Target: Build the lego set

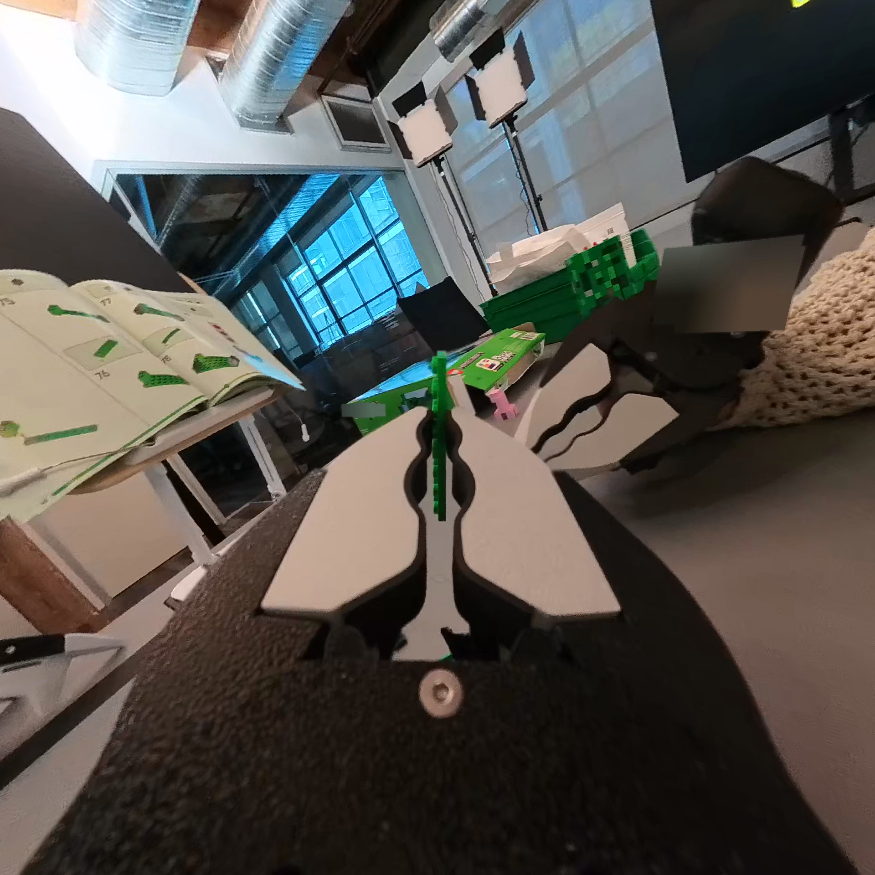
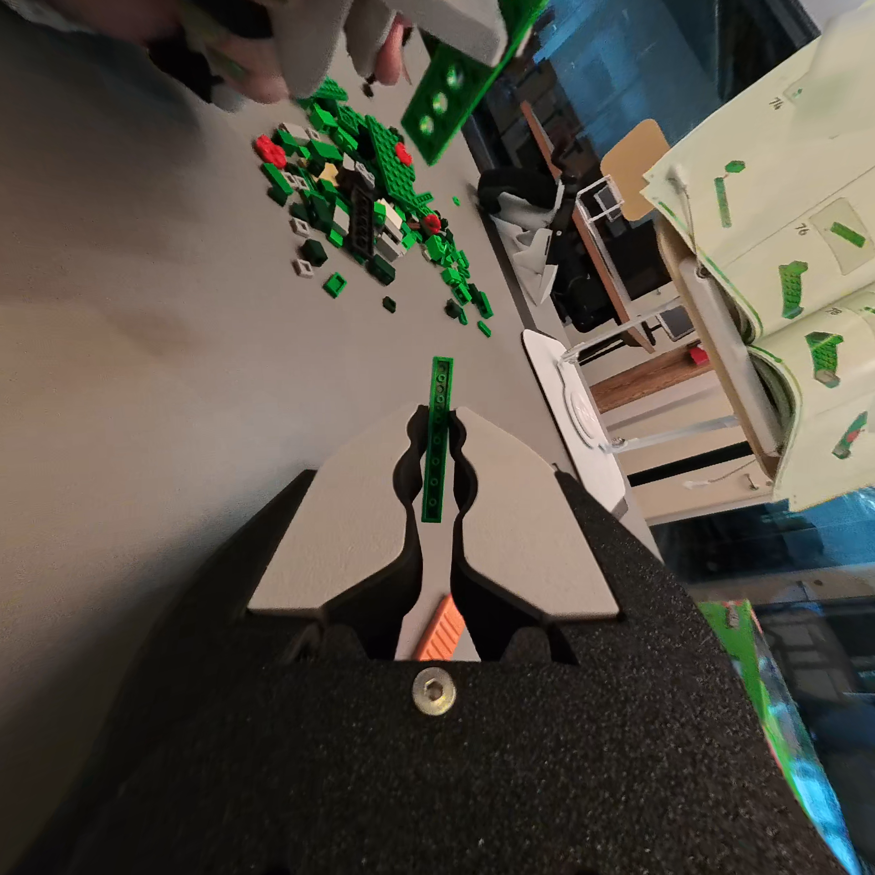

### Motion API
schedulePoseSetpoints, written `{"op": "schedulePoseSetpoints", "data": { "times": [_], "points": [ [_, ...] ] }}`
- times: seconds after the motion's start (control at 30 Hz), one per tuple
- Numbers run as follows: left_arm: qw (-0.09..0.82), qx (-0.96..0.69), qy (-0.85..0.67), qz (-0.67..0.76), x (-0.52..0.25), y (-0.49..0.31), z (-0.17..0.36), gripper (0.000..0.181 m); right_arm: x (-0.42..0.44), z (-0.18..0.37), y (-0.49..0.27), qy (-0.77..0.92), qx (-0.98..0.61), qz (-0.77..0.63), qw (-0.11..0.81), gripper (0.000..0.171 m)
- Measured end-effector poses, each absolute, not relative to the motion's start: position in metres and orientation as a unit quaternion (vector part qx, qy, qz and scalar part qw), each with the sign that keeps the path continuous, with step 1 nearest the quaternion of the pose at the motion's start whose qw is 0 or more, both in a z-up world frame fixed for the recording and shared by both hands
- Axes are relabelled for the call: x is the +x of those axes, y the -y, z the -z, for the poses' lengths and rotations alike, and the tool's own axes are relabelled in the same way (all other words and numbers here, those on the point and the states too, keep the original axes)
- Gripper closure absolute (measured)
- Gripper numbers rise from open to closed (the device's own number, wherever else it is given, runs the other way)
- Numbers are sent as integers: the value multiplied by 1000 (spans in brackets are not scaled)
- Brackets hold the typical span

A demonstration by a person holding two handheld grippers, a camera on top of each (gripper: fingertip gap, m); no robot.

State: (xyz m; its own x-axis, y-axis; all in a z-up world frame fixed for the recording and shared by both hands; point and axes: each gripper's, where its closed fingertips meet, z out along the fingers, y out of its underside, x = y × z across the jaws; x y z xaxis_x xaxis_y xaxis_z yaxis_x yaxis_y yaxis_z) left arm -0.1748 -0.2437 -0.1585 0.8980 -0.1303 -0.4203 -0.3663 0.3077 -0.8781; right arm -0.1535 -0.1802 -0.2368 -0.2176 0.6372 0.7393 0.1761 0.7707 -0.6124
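Green plate (image 1: 439,440) edge-on, pinched by left gripper (image 1: 440,421); right gripper (image 2: 438,416) pinches green strip (image 2: 438,440) (far end blurred).

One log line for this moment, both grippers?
left gripper: shut on green plate | right gripper: shut on narrow green strip | loose brick pile: on table

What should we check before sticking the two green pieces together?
1. Left hand-held gripper shut on the green plate: ok.
2. Right hand-held gripper shut on the long green strip: ok.
3. Strip sits straight between the fingers: ok.
4. Studs of one piece facing the underside of the other: cannot tell.
5. Instruction booklet open and in sight: ok.
6. The two pieces lined up: not ok, they are apart.
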Motion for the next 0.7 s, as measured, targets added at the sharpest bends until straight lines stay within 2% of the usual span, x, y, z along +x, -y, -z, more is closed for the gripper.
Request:
{"op": "schedulePoseSetpoints", "data": {
  "times": [0.27,0.7],
  "points": [
    [783,-597,-159,-73,-193,242,157,178,-154,245,184,766,-272,-209,544,163],
    [778,-600,-168,-79,-190,239,159,178,-155,251,184,771,-284,-224,525,163]
  ]
}}
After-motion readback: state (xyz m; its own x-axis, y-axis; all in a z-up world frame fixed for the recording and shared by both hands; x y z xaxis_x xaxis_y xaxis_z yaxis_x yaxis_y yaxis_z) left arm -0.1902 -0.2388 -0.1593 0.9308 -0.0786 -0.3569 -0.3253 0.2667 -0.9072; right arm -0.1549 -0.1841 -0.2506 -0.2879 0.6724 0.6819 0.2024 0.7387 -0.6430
